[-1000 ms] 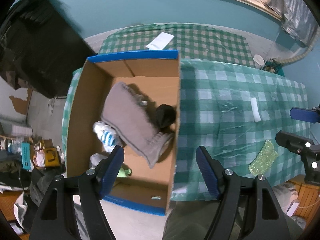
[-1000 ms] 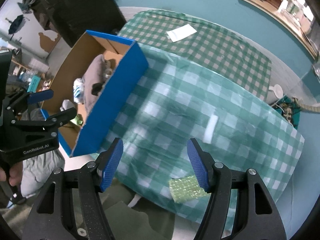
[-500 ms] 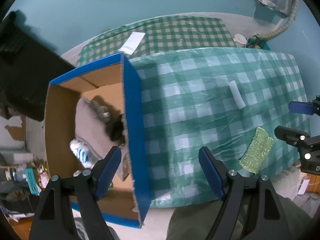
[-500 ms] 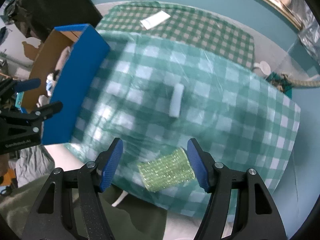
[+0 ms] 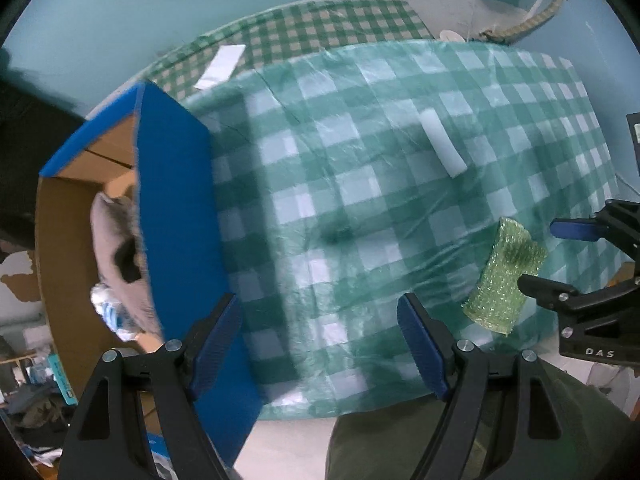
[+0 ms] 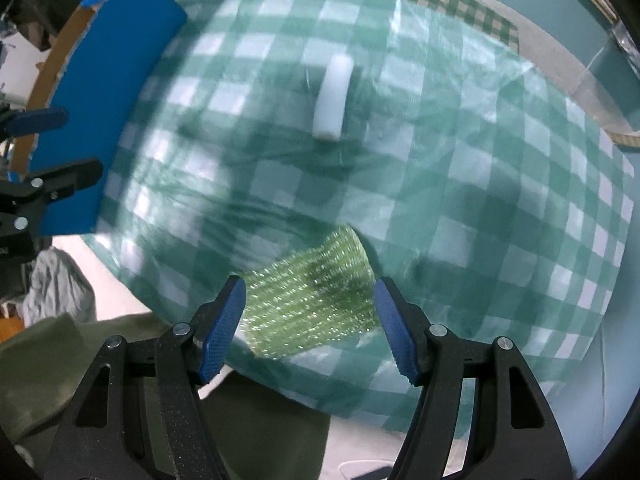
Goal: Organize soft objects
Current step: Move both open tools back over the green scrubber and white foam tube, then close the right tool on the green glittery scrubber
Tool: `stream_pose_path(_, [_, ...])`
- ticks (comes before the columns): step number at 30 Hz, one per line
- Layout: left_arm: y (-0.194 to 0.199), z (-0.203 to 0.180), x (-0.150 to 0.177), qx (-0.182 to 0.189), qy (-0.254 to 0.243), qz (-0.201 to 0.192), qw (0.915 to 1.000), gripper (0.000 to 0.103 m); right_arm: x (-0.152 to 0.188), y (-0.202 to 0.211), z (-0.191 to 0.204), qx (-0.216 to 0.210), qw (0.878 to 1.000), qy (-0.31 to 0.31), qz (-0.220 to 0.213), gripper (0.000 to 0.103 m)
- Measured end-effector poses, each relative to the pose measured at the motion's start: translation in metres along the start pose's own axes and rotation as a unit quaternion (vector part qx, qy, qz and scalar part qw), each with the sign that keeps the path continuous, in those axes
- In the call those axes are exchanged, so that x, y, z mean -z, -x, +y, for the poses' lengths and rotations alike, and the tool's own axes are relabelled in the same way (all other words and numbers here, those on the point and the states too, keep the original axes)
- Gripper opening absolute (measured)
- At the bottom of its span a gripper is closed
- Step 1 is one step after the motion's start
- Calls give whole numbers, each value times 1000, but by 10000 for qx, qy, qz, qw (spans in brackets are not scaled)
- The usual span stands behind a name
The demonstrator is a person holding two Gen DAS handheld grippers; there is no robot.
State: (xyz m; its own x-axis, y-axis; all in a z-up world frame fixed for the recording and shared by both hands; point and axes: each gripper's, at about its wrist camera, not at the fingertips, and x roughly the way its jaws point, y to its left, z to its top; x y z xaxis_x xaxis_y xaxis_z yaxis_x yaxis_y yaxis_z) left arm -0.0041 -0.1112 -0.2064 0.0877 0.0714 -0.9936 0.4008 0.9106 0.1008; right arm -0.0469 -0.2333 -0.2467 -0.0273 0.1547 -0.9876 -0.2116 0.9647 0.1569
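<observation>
A glittery green sponge cloth [image 6: 312, 300] lies near the front edge of the green checked table; it also shows in the left wrist view [image 5: 506, 276]. My right gripper [image 6: 308, 328] is open and empty, its fingers on either side of the cloth just above it; it shows at the right of the left wrist view [image 5: 560, 256]. A white foam roll [image 6: 332, 100] lies mid-table, also in the left wrist view [image 5: 442, 146]. My left gripper [image 5: 320, 344] is open and empty above the table beside the blue cardboard box [image 5: 176, 208], which holds a grey sock [image 5: 114, 240] and other soft items.
The checked tablecloth [image 5: 360, 200] covers the table; its front edge is close below both grippers. A second checked surface with a white paper [image 5: 220, 66] lies behind. The box [image 6: 108, 92] stands at the table's left end. Clutter lies on the floor at left.
Both grippers moved right and down toward the table. The right gripper closed in on the green cloth, which now sits between its fingers. The left gripper left the box opening.
</observation>
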Motion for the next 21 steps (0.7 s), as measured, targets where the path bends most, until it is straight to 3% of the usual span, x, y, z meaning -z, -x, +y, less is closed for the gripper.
stream_pose_path(8, [-22,-22,0,-171,-328,46,9993,81,11,-26,-1,119,9997,169,140,67])
stream_pose_path(21, [-34,-29,1,-137,-191,236,9994,81,22,-45,14,573,9964,612,85,68])
